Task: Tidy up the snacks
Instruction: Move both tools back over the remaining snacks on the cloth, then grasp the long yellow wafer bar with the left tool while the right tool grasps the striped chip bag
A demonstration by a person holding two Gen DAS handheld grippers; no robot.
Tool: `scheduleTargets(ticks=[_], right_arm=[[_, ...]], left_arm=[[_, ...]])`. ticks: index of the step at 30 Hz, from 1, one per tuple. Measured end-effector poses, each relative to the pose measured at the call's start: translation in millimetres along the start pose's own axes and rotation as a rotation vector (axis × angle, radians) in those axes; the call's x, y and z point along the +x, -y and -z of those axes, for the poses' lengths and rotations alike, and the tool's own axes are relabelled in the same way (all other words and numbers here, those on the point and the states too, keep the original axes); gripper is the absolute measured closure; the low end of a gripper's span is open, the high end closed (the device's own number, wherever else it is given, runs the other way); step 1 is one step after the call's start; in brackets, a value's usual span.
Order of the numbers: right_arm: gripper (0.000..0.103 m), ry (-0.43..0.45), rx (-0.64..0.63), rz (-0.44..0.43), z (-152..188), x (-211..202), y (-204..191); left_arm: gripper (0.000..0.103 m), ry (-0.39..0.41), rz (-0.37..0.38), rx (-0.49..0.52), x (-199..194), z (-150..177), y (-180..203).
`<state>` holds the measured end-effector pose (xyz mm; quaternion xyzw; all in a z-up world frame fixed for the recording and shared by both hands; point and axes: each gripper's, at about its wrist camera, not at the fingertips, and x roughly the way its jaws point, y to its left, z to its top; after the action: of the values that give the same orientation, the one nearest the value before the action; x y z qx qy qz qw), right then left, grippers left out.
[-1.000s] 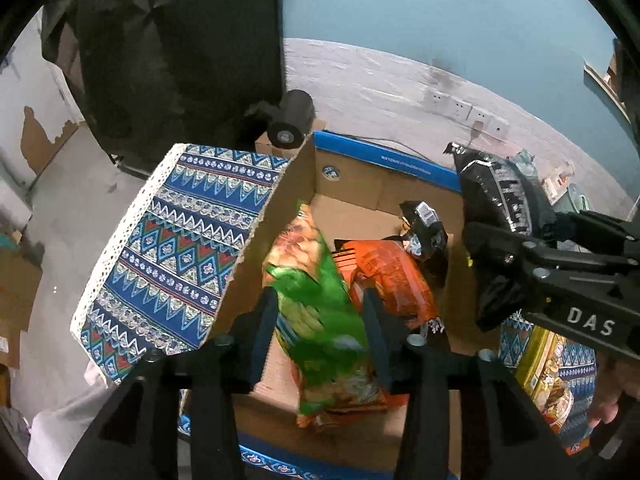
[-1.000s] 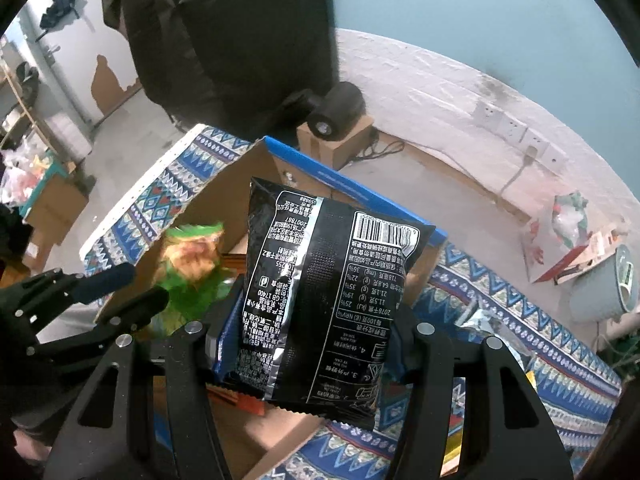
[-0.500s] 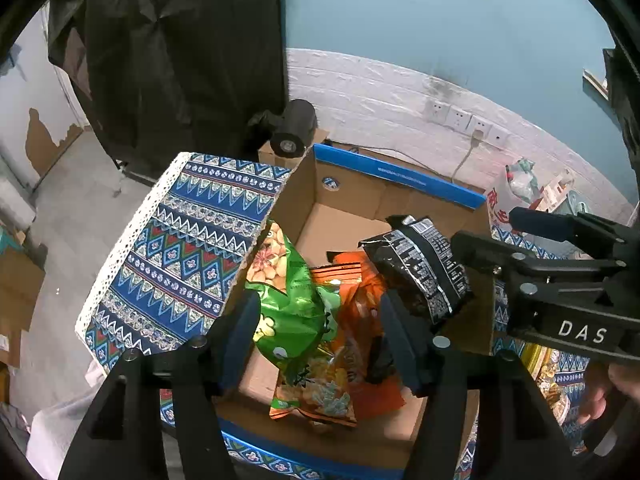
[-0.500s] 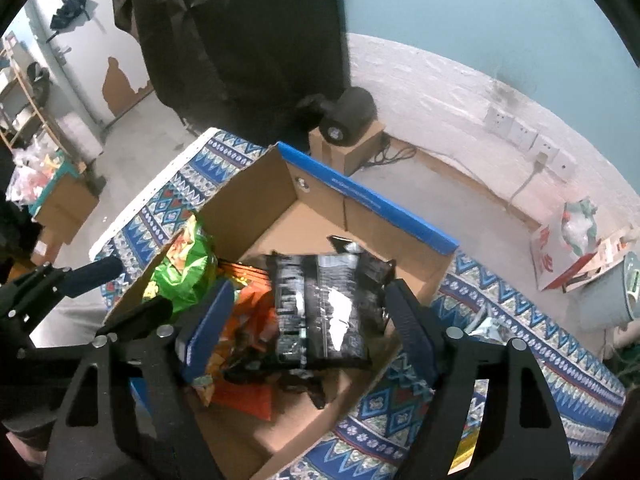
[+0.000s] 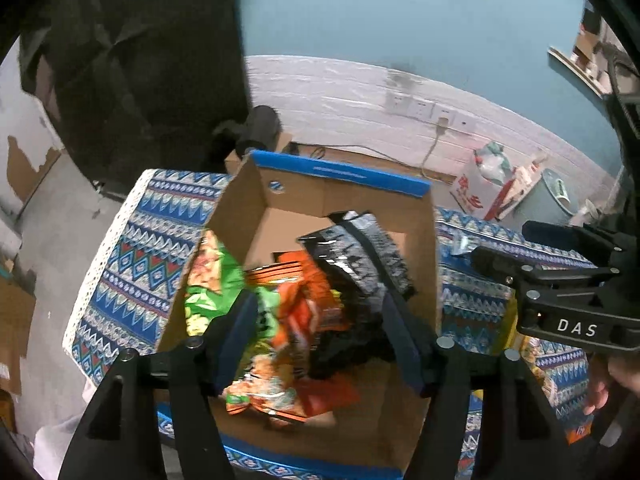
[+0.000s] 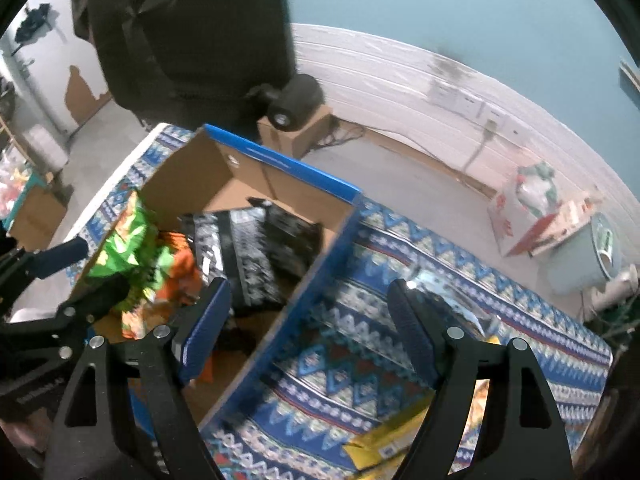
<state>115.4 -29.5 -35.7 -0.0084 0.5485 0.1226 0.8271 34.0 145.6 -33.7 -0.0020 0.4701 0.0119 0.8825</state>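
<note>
An open cardboard box (image 5: 434, 248) with a blue rim stands on a patterned blue cloth. Inside lie a green snack bag (image 5: 208, 284), an orange bag (image 5: 308, 304) and a black bag (image 5: 360, 252). My left gripper (image 5: 320, 332) is open and empty above the box. My right gripper (image 6: 308, 324) is open and empty, over the box's right wall (image 6: 320, 264). The black bag (image 6: 248, 252) and the green bag (image 6: 132, 248) also show in the right wrist view. The right gripper appears at the right edge of the left wrist view (image 5: 496, 248).
The patterned cloth (image 6: 440, 280) spreads right of the box, with a yellow packet (image 6: 384, 444) near the front and a silvery wrapper (image 6: 452, 304) on it. A black spotlight (image 6: 296, 100) sits on a small carton behind the box. A red and white bag (image 6: 532, 208) leans by the wall.
The right gripper opened and let the black bag drop into the box, then moved right over the cloth. The left gripper released the green bag and rose, open.
</note>
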Motion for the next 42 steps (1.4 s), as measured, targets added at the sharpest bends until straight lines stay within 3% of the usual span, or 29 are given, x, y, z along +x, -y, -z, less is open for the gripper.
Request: scheduleTargets(ticks=[6, 20, 32, 42], right_arm=[[0.023, 0.007, 0.068, 0.036, 22.8, -14.5, 34.2], [0.023, -0.073, 0.234, 0.131, 108.3, -39.8, 113.6], [0.022, -0.185, 0.333, 0.19, 177.2, -31.7, 147.1], [0.022, -0.303, 0.482, 0.143, 228.4, -7.9, 162.9]], left_arm=[[0.033, -0.011, 0.041, 0.059, -0.1, 4.7, 31.5], [0.033, -0.094, 0.157, 0.217, 10.9, 30.6, 110.5], [0.033, -0.154, 0.182, 0.314, 22.2, 64.8, 152.3], [0.033, -0.188, 0.187, 0.33, 38.2, 78.4, 167.0]])
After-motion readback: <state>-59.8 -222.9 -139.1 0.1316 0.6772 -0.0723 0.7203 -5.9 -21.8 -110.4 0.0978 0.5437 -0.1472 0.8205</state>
